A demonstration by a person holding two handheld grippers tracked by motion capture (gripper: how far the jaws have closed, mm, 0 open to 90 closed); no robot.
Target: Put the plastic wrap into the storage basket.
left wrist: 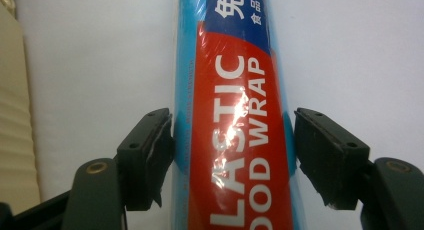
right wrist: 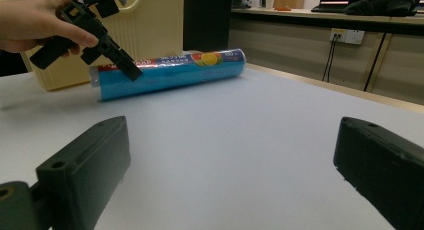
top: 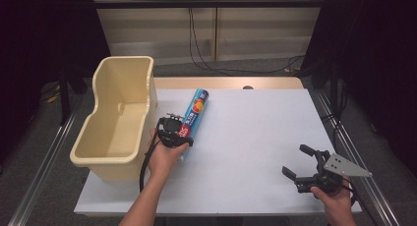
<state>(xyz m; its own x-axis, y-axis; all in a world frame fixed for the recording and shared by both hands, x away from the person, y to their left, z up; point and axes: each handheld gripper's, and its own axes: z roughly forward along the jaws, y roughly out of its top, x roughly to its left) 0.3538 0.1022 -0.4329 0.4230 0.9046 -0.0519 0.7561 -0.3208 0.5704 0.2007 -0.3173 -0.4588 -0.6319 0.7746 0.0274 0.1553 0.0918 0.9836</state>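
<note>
Plastic wrap roll (left wrist: 235, 130): lies on desk (top: 255, 137), long axis running straight out betw. my left claw's (left wrist: 234, 155) jaws, wide, one touching. Right claw (top: 301, 163) wide, far off, empty.

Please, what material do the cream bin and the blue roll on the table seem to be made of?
The cream bin looks like moulded plastic: smooth, matte, with rounded one-piece walls. The blue roll is printed "PLASTIC FOOD WRAP"; its outer skin seems to be thin glossy film, since it wrinkles and reflects light. Whether it has a cardboard core inside cannot be seen.
</note>
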